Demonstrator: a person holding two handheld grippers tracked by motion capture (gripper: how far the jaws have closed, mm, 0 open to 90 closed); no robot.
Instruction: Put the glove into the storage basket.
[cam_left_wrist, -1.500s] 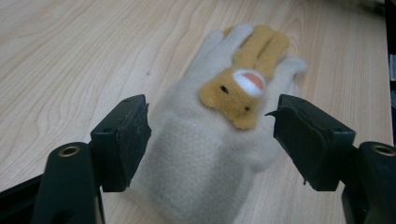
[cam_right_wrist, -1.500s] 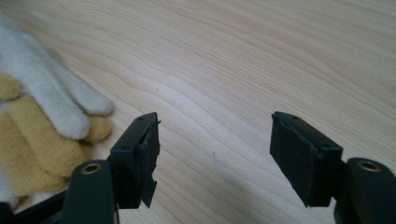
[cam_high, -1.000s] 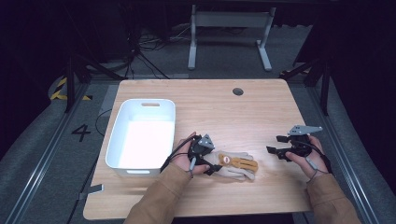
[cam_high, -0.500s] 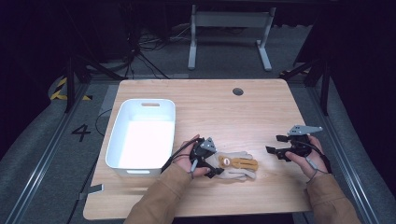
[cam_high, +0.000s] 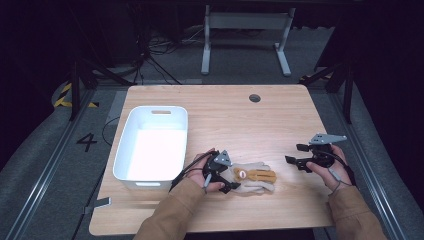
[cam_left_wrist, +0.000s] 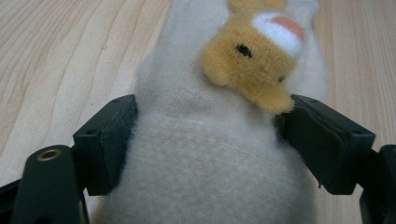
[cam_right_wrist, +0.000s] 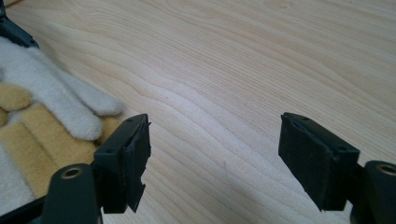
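Wooden table (cam_high: 280, 125), near its front edge: left gripper (cam_left_wrist: 205, 135) clamps the plush glove's (cam_left_wrist: 196, 140) cuff.
Right gripper (cam_right_wrist: 215, 154) gapes empty, its jaws just opening; next, probably, lifting the glove toward the white bin (cam_high: 125, 160).

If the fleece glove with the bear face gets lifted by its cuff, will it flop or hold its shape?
The glove will probably flop: it lies flat and its fleece cuff bulges between the left tool pads. It likely weighs little, and the fuzzy pile should resist slipping.

glove's cuff (cam_left_wrist: 201, 186) cut off, fingertips blurred
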